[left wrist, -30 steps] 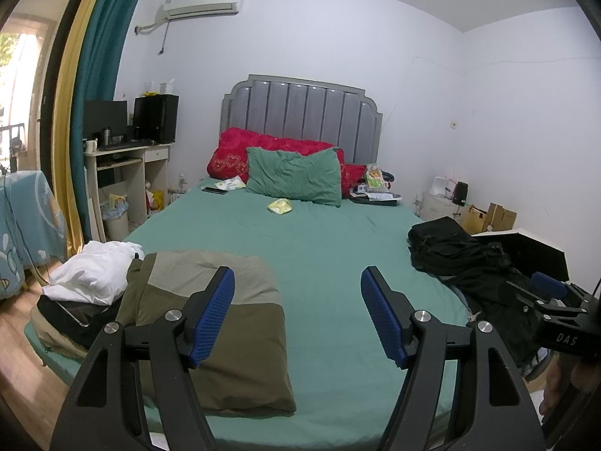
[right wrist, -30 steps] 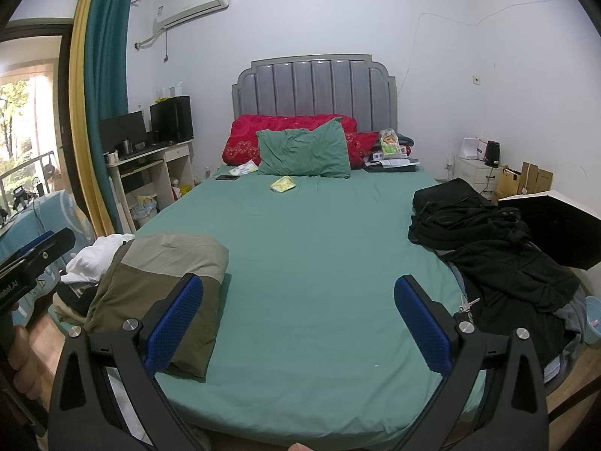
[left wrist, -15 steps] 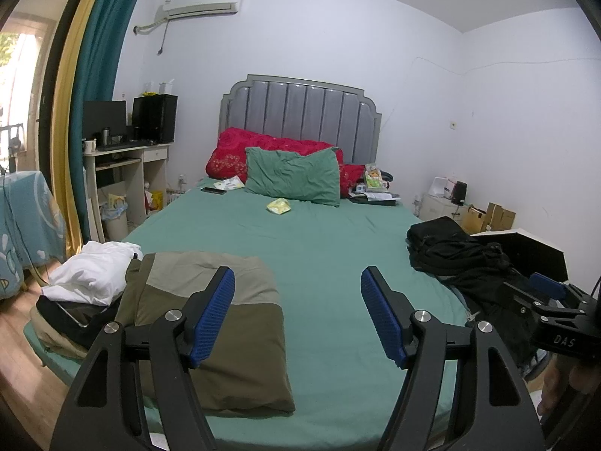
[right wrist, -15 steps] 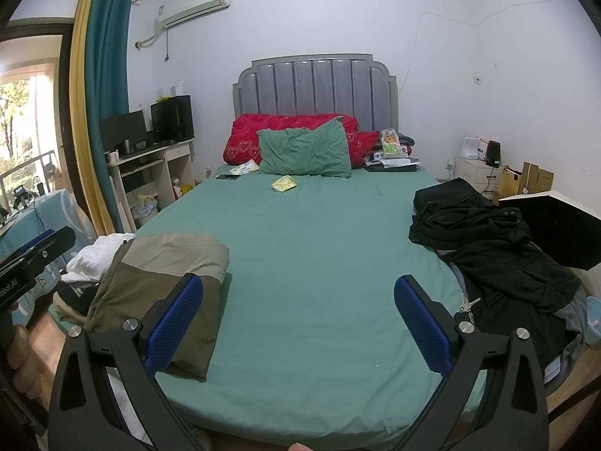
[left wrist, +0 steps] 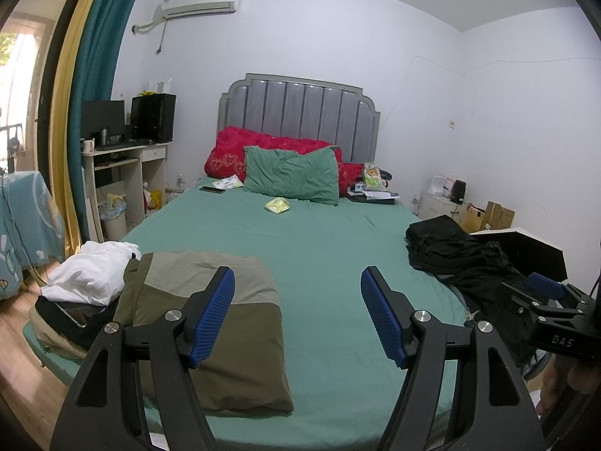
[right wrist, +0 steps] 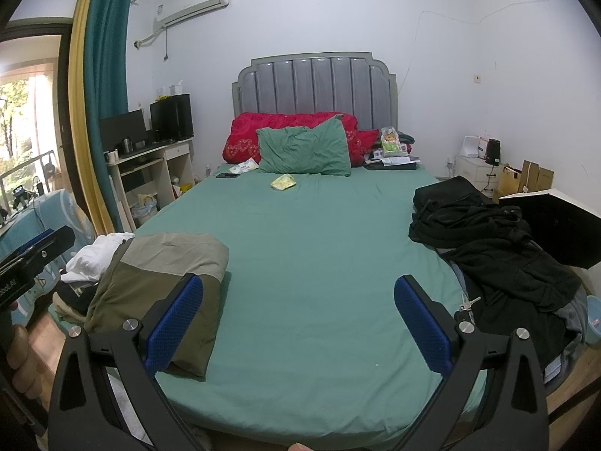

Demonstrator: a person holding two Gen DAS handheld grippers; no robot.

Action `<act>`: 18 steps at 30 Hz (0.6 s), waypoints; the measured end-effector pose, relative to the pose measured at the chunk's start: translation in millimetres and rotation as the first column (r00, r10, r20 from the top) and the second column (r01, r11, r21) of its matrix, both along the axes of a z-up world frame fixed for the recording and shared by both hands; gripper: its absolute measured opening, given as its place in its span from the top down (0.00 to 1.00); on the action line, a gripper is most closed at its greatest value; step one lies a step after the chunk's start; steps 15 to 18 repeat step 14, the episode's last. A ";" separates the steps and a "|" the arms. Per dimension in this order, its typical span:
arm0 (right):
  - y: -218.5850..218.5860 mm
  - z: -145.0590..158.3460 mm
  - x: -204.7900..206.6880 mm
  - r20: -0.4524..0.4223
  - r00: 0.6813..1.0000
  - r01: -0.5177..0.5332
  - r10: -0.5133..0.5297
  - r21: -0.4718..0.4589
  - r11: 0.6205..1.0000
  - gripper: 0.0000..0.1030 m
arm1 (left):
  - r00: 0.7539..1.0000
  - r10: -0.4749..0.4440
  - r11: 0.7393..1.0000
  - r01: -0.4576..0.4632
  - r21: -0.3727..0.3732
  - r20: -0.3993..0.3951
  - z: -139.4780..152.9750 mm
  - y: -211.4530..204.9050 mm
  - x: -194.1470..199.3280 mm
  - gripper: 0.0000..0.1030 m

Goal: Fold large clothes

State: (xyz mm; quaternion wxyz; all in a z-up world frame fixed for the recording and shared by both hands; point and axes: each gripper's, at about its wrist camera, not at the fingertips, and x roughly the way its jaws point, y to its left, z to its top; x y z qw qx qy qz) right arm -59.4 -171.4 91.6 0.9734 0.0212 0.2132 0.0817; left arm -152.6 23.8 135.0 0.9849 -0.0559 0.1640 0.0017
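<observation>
Both tongs hang empty over the near edge of the bed, arms spread wide apart.

Left view: the left tongs (left wrist: 296,315) grip nothing; their ribbed blue pads look rubbery. Under them at the near left lies a folded olive and tan garment (left wrist: 210,323), flat and squared, beside a crumpled white cloth (left wrist: 90,270). The unfolded black clothes (left wrist: 458,259) sit heaped at the right edge of the bed (left wrist: 330,263). Right view: the right tongs (right wrist: 298,323) are likewise spread and empty, with the black clothes (right wrist: 499,248) just to their right, soft, limp and tangled. To do this well, I judge, take one piece by a clear hem or shoulder, lift it free, then spread it on the bare green sheet.
</observation>
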 end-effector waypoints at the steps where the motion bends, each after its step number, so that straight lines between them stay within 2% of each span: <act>1: -0.2 -0.4 1.0 -0.001 1.000 0.000 0.000 0.001 1.000 0.02 | 1.000 -0.001 1.000 0.001 0.000 -0.001 0.0 0.0 0.0 0.29; 18: 4.2 -2.5 -2.4 -0.010 1.000 0.003 -0.003 -0.006 1.000 0.02 | 1.000 -0.018 1.000 0.018 -0.001 -0.010 -0.1 -3.5 1.3 0.29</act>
